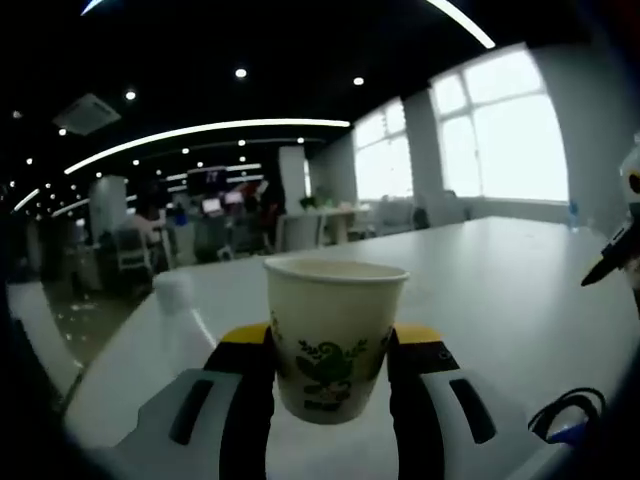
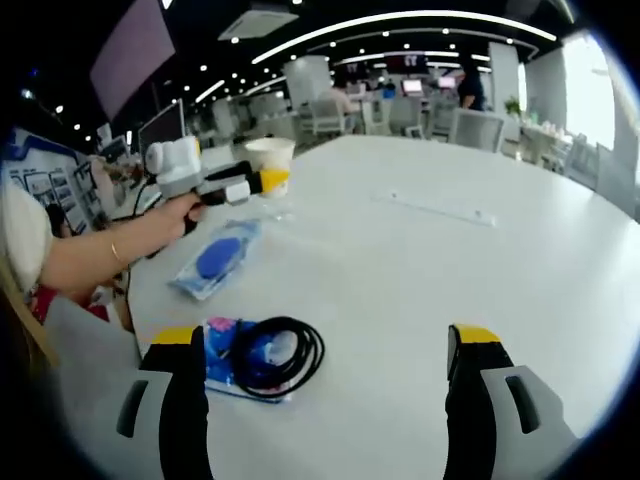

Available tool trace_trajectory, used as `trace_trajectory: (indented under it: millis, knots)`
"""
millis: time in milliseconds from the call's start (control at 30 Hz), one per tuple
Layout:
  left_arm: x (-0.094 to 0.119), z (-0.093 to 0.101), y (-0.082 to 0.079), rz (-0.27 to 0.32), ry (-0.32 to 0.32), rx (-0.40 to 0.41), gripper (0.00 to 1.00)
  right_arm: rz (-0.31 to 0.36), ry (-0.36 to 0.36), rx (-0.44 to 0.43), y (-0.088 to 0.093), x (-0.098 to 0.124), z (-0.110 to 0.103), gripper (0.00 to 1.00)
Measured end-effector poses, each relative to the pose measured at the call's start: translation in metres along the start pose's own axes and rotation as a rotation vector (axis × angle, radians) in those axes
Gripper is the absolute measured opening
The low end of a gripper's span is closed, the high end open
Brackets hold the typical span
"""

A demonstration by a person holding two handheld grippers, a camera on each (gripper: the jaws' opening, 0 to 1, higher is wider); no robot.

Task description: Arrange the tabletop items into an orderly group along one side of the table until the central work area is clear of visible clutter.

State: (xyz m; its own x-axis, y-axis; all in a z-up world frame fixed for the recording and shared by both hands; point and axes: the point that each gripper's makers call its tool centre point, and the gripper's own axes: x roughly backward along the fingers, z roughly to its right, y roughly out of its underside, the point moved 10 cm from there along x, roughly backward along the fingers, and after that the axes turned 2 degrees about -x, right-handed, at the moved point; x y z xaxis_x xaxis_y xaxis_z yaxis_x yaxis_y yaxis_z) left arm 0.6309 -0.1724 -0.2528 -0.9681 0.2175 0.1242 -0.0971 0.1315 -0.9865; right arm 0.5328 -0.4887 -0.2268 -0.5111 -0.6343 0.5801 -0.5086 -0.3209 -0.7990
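1. You work on one large white table (image 2: 430, 260). Its top is smooth, matte and mostly bare across the middle and the right.
2. The room is an open office: dark ceiling with curved light strips and spot lights, big bright windows on one side, and desks, chairs and lit screens far behind the table.
3. Your left gripper (image 1: 330, 370) is clamped on one paper cup (image 1: 333, 335). The cup is upright, cream with a green print, open top, held between both jaws just above the table.
4. In the right gripper view you see that same left gripper (image 2: 262, 182) at the table's far left edge, held by your hand (image 2: 178, 213), with the cup (image 2: 270, 158) at its tip.
5. Your right gripper (image 2: 325, 350) has its jaws wide apart and nothing between them. It hangs over the near part of the table.
6. Count on the table: one coiled black cable (image 2: 275, 355) lying on one clear packet (image 2: 240, 355) with blue and pink contents, just inside the right gripper's left jaw.
7. One more clear packet with a blue item (image 2: 215, 258) lies farther left, near your hand.
8. One long thin clear strip (image 2: 435, 209) lies flat toward the far right, well apart from the rest.
9. In the left gripper view, the cable loop (image 1: 565, 412) shows at the near right edge.
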Motion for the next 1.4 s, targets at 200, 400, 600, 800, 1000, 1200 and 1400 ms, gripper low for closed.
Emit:
trace_trajectory:
  millis: [200,400,600,800,1000,1200,1400]
  knots:
    - [-0.02,-0.004,0.016,0.005,-0.048,0.049,0.41,-0.038,0.011,-0.012,0.007,-0.004,0.006,0.99]
    - [-0.034,-0.007,0.029,0.004,-0.067,0.085,0.41,-0.06,0.02,-0.018,0.011,-0.004,0.008,0.99]
    - [-0.044,-0.01,0.039,-0.001,-0.104,0.137,0.41,-0.072,0.019,-0.01,0.012,-0.004,0.008,0.99]
    - [-0.049,-0.007,0.049,-0.029,-0.117,0.129,0.41,-0.088,0.025,-0.008,0.015,-0.003,0.01,0.99]
    - [-0.053,-0.007,0.057,-0.039,-0.15,0.16,0.41,-0.082,0.014,-0.027,0.016,-0.003,0.013,0.99]
    - [-0.055,-0.007,0.062,-0.042,-0.157,0.167,0.41,-0.095,0.03,-0.02,0.017,-0.002,0.014,0.99]
    - [-0.055,-0.008,0.065,-0.053,-0.166,0.172,0.41,-0.116,0.029,-0.02,0.019,-0.003,0.014,0.99]
